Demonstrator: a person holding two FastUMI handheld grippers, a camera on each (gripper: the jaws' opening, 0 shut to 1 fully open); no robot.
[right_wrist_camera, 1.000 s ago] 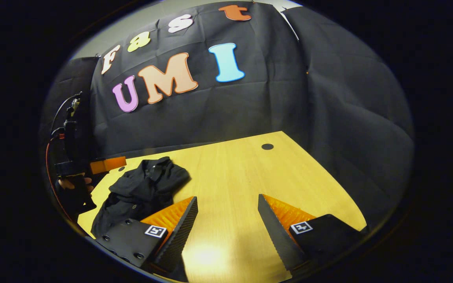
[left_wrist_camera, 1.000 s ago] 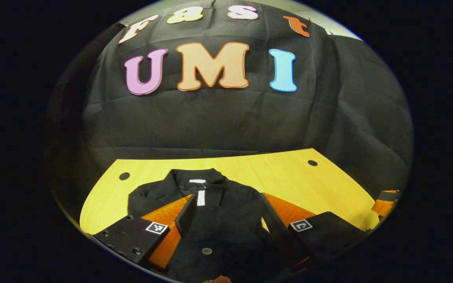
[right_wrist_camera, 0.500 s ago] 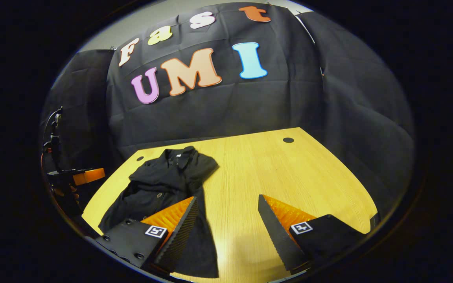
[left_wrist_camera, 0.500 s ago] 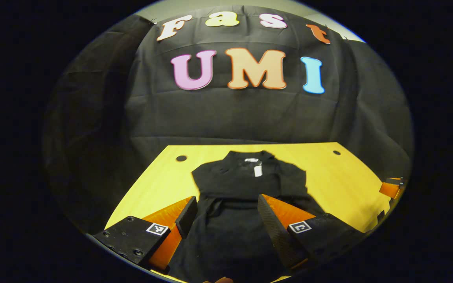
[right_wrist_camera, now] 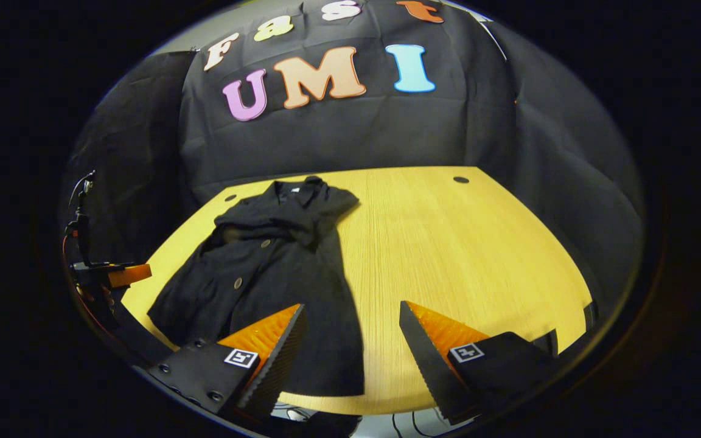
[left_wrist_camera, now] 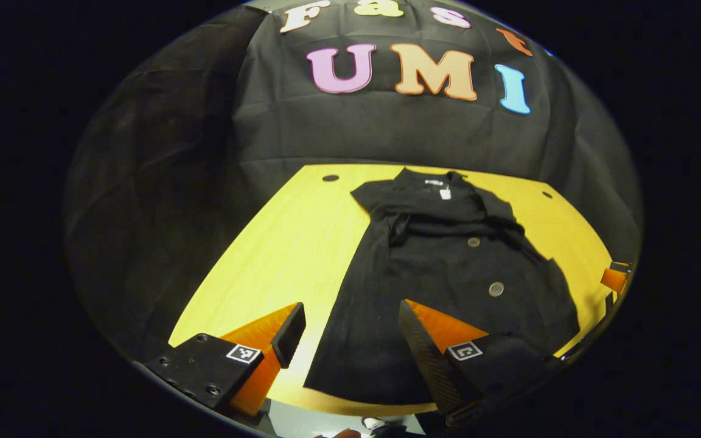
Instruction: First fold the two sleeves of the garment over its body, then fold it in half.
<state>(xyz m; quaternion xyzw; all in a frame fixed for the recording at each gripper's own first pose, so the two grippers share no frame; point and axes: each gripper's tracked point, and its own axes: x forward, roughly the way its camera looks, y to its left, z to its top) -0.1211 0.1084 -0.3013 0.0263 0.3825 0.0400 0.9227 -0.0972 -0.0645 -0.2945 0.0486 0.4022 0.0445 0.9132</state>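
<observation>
A black buttoned garment (left_wrist_camera: pixel 448 261) lies flat on the yellow table (left_wrist_camera: pixel 277 255), collar far, hem at the near edge. Cloth is bunched across its chest below the collar. My left gripper (left_wrist_camera: pixel 350 331) hangs open above the hem's left part, nothing between its fingers. In the right gripper view the garment (right_wrist_camera: pixel 265 267) lies left of centre on the table (right_wrist_camera: pixel 460 255). My right gripper (right_wrist_camera: pixel 350 328) is open over the near edge beside the hem's right corner, holding nothing. The left gripper (right_wrist_camera: pixel 107 277) shows at the far left there, and the right gripper (left_wrist_camera: pixel 615 278) at the left gripper view's right rim.
Black cloth walls stand behind and on both sides of the table. Small round holes (right_wrist_camera: pixel 460 180) sit in the table's far corners. Bare tabletop stretches right of the garment in the right gripper view. Floor and cables show below the near edge.
Both grippers have pulled back and risen from the garment, so the whole garment and the table's near edge now show. Both stayed open. The garment lies spread out longer toward the near edge.
</observation>
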